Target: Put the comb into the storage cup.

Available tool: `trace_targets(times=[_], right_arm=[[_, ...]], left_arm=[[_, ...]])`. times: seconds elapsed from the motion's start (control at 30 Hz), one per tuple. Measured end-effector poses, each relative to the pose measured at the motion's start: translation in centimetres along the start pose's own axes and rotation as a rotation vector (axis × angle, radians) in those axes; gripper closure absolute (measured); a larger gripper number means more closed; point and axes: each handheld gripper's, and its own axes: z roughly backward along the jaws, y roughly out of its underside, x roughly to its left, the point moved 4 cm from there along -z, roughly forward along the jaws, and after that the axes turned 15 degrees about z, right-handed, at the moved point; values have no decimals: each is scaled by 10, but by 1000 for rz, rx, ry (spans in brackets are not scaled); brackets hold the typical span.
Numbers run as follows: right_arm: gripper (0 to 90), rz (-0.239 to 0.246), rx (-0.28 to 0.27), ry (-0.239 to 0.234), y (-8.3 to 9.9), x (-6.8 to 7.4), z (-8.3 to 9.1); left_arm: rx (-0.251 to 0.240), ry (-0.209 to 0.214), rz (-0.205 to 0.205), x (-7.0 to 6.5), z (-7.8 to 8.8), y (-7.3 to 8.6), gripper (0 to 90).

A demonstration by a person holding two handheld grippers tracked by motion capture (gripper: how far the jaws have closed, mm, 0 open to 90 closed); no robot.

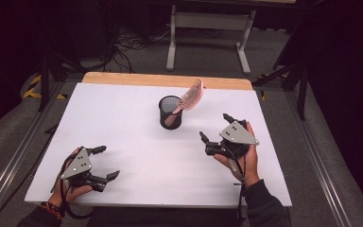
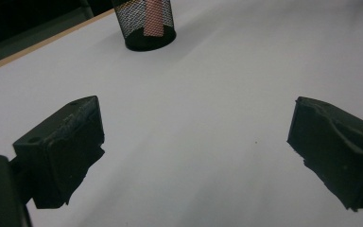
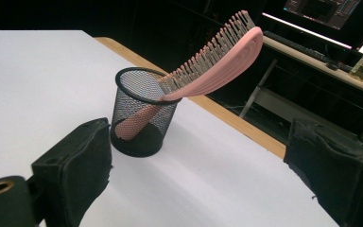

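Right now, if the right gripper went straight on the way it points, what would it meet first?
Probably the black mesh cup holding the pink hairbrush; the right gripper stands open and bare table lies between, though depth is unclear.

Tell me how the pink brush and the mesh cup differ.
The pink brush is solid, long and curved; the mesh cup is black, see-through and round. The brush leans tilted over the rim, handle down; the cup stands upright on the white table. Neither is held by a gripper.

In the left gripper view the top edge cuts off the mesh cup (image 2: 146, 26) and the pink hairbrush (image 2: 152, 19). The brush's handle shows blurred through the mesh.
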Motion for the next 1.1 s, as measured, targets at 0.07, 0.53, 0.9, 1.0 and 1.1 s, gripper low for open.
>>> trace_targets(times=[0.07, 0.53, 0.9, 1.0, 1.1], right_arm=[[86, 2, 5, 1, 2, 1, 1], [104, 3, 0, 1, 14, 5, 12], [96, 2, -9, -12, 23, 11, 22], [95, 8, 1, -15, 26, 13, 23], [94, 17, 4, -13, 32, 16, 25]], left_arm=[[0, -2, 0, 0, 0, 0, 54], [3, -3, -1, 0, 0, 0, 53], [4, -5, -2, 0, 1, 0, 53], [3, -6, -4, 0, 1, 0, 53], [1, -2, -5, 0, 1, 0, 53]])
